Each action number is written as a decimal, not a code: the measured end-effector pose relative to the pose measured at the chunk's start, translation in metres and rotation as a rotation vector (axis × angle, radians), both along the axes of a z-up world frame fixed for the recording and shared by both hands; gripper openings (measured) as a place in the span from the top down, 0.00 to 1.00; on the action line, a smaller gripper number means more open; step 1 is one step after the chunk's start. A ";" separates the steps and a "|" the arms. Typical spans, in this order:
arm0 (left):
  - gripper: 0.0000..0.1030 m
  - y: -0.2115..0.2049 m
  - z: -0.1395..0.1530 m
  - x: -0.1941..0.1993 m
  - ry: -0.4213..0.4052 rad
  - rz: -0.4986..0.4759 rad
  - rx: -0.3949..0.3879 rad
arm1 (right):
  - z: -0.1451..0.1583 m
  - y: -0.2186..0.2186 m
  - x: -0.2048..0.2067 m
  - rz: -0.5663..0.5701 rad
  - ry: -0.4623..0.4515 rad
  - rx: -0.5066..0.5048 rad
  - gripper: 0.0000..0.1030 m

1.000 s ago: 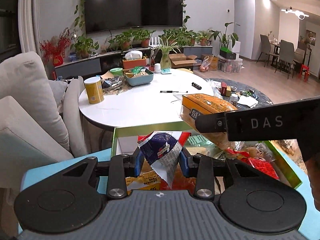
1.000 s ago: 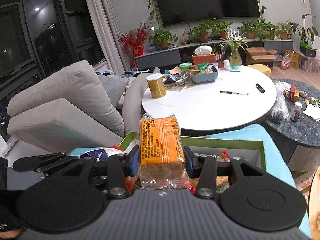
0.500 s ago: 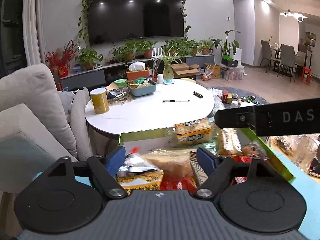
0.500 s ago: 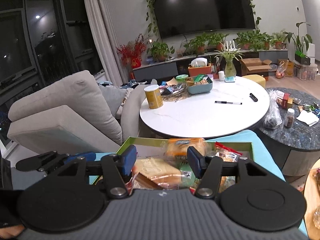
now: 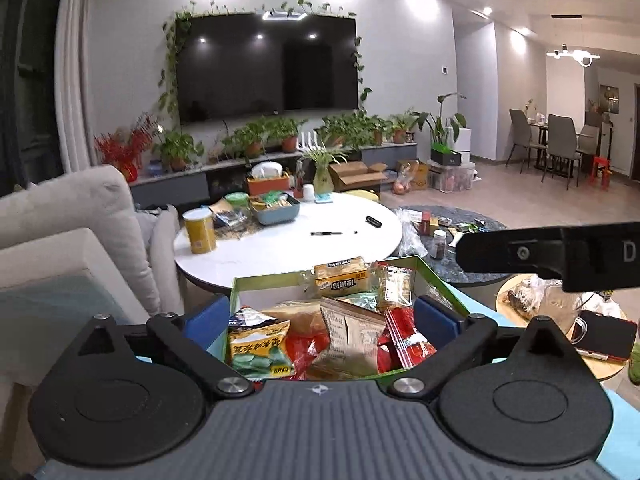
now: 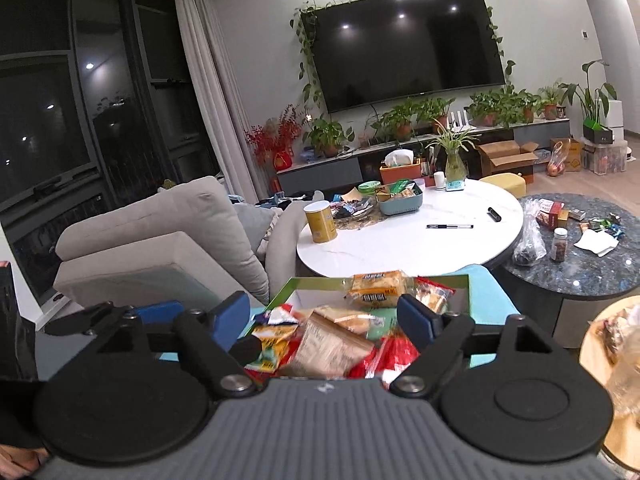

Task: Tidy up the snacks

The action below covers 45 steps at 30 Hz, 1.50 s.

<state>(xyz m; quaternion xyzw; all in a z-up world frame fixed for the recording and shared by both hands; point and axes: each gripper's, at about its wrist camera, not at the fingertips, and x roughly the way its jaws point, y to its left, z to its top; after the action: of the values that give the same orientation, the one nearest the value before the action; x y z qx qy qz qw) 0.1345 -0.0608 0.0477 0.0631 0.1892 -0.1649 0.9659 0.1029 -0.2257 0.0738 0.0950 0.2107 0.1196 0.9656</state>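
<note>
in the left wrist view, the left tool (image 5: 320, 318) hangs over the green-rimmed cardboard box (image 5: 436, 280), its blue pads spread wide and still opening, with nothing pinched between them. the box sits in front of the round white desk (image 5: 280, 248) and is heaped with snack packs: a yellow-and-green crinkled snack bag (image 5: 258, 346) at the near left corner of the box, a tan paper-look pouch (image 5: 352, 340) in the middle, red wrappers (image 5: 404, 344) to its right, and an orange cracker pack (image 5: 341, 281) leaning at the far side. the black arm of the right tool (image 5: 552, 256) crosses above the box's right edge.

in the right wrist view, the right tool (image 6: 324, 318) also stands open and empty over the same box (image 6: 288, 288), which lies just short of the white desk (image 6: 400, 240). the orange cracker pack (image 6: 376, 288) rests at the far wall of the box, the tan pouch (image 6: 328, 344) below the tool. a yellow cylindrical tin (image 6: 320, 222) stands on the desk's left edge, beyond the box.
</note>
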 end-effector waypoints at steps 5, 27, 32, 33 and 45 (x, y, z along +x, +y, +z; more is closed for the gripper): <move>0.01 0.006 0.009 -0.041 -0.028 0.042 -0.007 | 0.000 0.002 -0.030 -0.017 -0.019 -0.010 0.32; 0.00 0.016 -0.005 -0.139 0.027 0.221 0.017 | -0.034 0.009 -0.104 -0.076 0.007 -0.046 0.32; 0.00 0.016 -0.012 -0.141 0.051 0.231 0.012 | -0.036 0.010 -0.115 -0.081 -0.006 -0.060 0.32; 0.00 0.016 -0.014 -0.141 0.056 0.231 0.010 | -0.037 0.012 -0.116 -0.081 -0.008 -0.068 0.32; 0.00 0.024 -0.020 -0.139 0.081 0.248 -0.025 | -0.042 0.017 -0.118 -0.079 -0.007 -0.088 0.32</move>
<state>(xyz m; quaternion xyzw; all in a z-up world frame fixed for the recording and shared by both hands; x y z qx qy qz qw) -0.0045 -0.0372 0.0280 0.0205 0.2321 -0.0489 0.9712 -0.0147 -0.2090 0.0316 0.0605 0.2085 0.0722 0.9735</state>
